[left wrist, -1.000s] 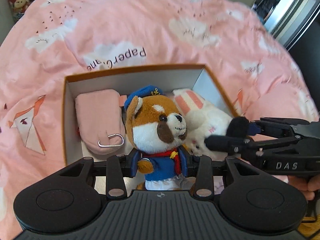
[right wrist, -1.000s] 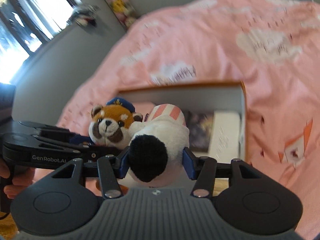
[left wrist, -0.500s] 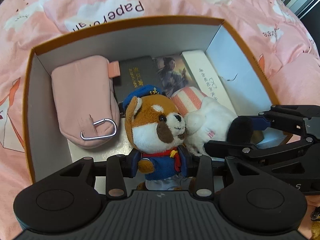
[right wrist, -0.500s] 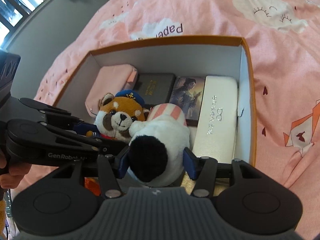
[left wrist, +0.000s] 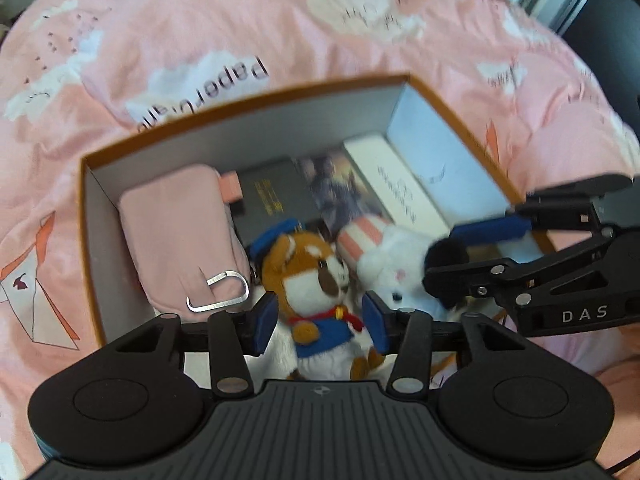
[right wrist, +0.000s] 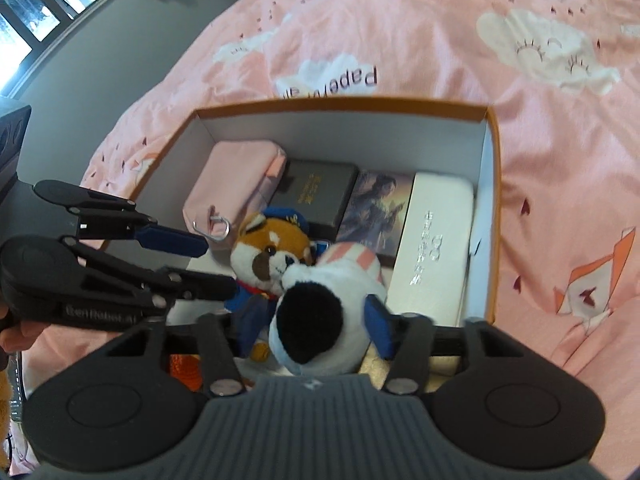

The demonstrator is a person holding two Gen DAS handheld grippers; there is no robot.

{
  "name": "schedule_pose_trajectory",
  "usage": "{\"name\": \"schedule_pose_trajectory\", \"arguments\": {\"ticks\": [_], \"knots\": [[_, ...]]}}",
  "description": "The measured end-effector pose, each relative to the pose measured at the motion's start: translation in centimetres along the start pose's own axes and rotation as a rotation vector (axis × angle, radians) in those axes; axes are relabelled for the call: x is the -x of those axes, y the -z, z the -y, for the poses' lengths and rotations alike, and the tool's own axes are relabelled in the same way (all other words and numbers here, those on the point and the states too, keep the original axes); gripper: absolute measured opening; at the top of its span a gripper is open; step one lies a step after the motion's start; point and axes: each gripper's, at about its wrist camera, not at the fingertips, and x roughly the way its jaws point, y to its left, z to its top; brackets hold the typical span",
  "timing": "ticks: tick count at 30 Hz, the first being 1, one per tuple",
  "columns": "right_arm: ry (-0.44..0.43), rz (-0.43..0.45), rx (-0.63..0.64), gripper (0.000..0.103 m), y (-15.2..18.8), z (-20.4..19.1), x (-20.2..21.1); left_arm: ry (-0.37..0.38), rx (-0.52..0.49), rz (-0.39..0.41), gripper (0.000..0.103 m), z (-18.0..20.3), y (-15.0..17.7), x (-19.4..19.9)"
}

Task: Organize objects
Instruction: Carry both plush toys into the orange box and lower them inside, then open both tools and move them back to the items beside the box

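Orange-rimmed box [right wrist: 494, 168] on pink bedspread [right wrist: 400, 20].

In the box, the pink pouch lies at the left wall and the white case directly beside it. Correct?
Not quite. The pink pouch is at the left wall of the box, but the white case lies at the right wall, with a dark book and a picture card between them. The right wrist view shows this.
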Motion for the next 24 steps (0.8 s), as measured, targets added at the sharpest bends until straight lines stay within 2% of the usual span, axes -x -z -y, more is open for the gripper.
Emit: {"name": "schedule_pose_trajectory", "arguments": {"ticks": [4, 5, 9, 12, 15, 18, 19, 21, 24], "knots": [[-0.002, -0.019, -0.007, 0.030, 0.1, 0.2, -0.4, -0.030, -0.020, 0.007, 0.035, 0.7, 0.0, -0.9], [0.001, -0.026, -0.011, 0.029, 0.2, 0.3, -0.7, -0.035, -0.024, -0.001, 0.032, 0.9, 0.0, -1.2], [0.027, -0.026, 0.004, 0.028, 0.4, 0.3, -1.2, -0.027, -0.024, -0.027, 0.031, 1.2, 0.3, -2.5], [0.024, -0.022, 0.000, 0.028, 0.5, 0.5, -1.2, -0.027, -0.010, -0.002, 0.031, 1.2, 0.7, -2.1], [0.019, 0.021, 0.003, 0.032, 0.8, 0.2, -0.1, -0.011, 0.019, 0.057, 0.031, 1.2, 1.3, 0.0], [-0.004, 0.122, 0.052, 0.034, 1.8, -1.0, 2.5, 0.050, 0.071, 0.156, 0.031, 1.4, 2.8, 3.4], [-0.015, 0.152, 0.071, 0.040, 2.3, -1.6, 3.3, 0.057, 0.077, 0.195, 0.031, 1.7, 3.6, 4.5], [-0.028, 0.204, 0.103, 0.043, 3.5, -2.9, 4.8, 0.052, 0.085, 0.272, 0.031, 2.3, 5.3, 6.4], [-0.055, 0.278, 0.167, 0.056, 5.6, -5.0, 6.4, 0.002, 0.109, 0.357, 0.031, 3.4, 8.3, 7.9]]}}
